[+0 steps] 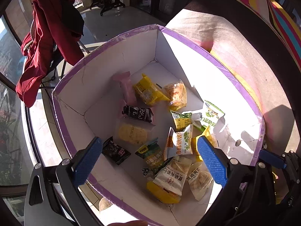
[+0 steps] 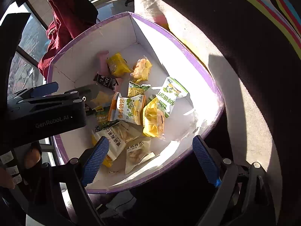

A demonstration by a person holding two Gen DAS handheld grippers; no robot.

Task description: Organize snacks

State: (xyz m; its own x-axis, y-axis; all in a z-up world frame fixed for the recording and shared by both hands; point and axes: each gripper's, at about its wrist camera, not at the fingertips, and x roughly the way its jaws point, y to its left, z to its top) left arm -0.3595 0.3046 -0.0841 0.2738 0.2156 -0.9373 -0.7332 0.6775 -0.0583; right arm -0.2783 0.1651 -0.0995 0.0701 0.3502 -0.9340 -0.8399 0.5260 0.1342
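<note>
Your left gripper [image 1: 148, 162] hangs over the near side of the box with its blue pads [image 1: 211, 163] spread wide and nothing between them. Your right gripper [image 2: 150, 160] is the same: pads far apart, holding nothing, low over the near rim.

Right under your left gripper lie a small black candy wrapper [image 1: 116, 151], a green and yellow snack bag [image 1: 151, 155] and a white and orange snack packet with green leaves [image 1: 179, 141]. Nearer still are two pale packets of crackers [image 1: 172, 176].

All of these sit in the big white cardboard box with a purple rim [image 1: 105, 46]. Farther in you can see a clear pack with a round yellow rice cake [image 1: 132, 132], a black chocolate bar packet [image 1: 138, 114], a pink wrapped bar [image 1: 126, 86], a bright yellow packet [image 1: 147, 92] and a white and green packet [image 1: 211, 115] leaning by the right wall.

It looks like most of the job is done, since so many snacks are in the box. They lie in a loose heap, not in rows. I see no snack outside the box, but I cannot be sure none are left.

Some things are hard to tell. The sun makes the right side of the box too bright. Your left gripper blocks part of the right camera's view. Packets lie on top of others, so some may be hidden. The striped cloth [image 1: 284, 28] beside the box is cut off at the edge.
</note>
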